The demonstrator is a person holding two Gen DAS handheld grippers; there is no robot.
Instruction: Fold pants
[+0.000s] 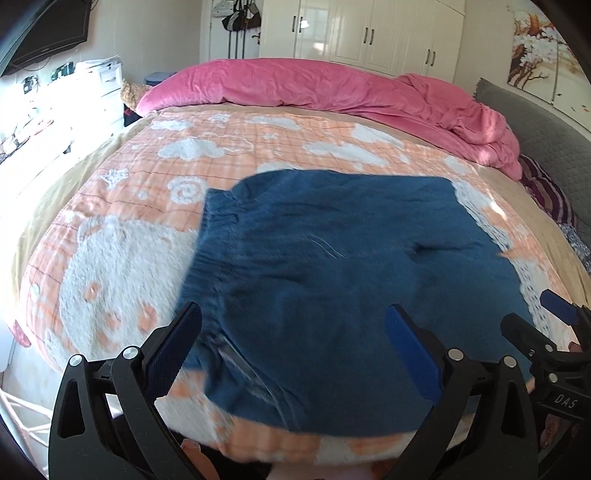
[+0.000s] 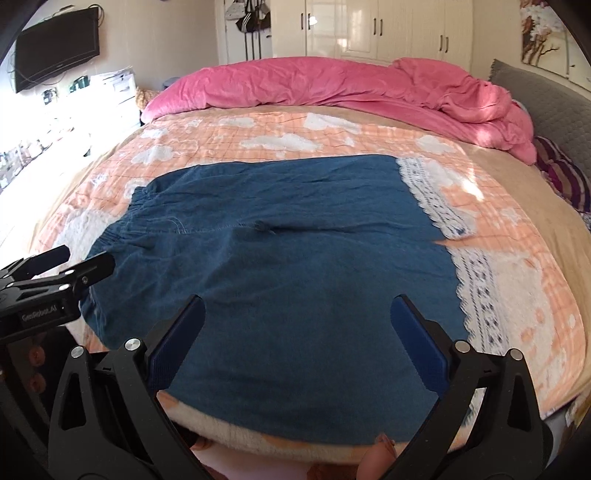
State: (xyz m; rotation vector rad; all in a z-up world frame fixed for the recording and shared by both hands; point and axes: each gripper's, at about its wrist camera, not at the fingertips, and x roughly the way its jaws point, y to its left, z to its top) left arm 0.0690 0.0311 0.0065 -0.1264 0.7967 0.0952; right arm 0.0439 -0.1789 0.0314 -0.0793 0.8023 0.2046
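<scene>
The dark blue pants (image 1: pixel 325 266) lie flat on the bed, waistband to the left, legs reaching right to white lace cuffs (image 2: pixel 439 199); they also show in the right wrist view (image 2: pixel 295 258). My left gripper (image 1: pixel 293 317) is open and empty, hovering over the near waist end. My right gripper (image 2: pixel 297 310) is open and empty above the near edge of the pants, further right. The right gripper shows at the right edge of the left wrist view (image 1: pixel 532 314); the left gripper shows at the left edge of the right wrist view (image 2: pixel 88 258).
The bed carries an orange and white fleece blanket (image 1: pixel 122 258). A pink duvet (image 1: pixel 314 85) is bunched along the far edge. A grey headboard (image 1: pixel 546 125) and striped pillow (image 1: pixel 550 192) are at the right. A white wardrobe (image 1: pixel 373 33) and a wall TV (image 1: pixel 48 33) stand behind.
</scene>
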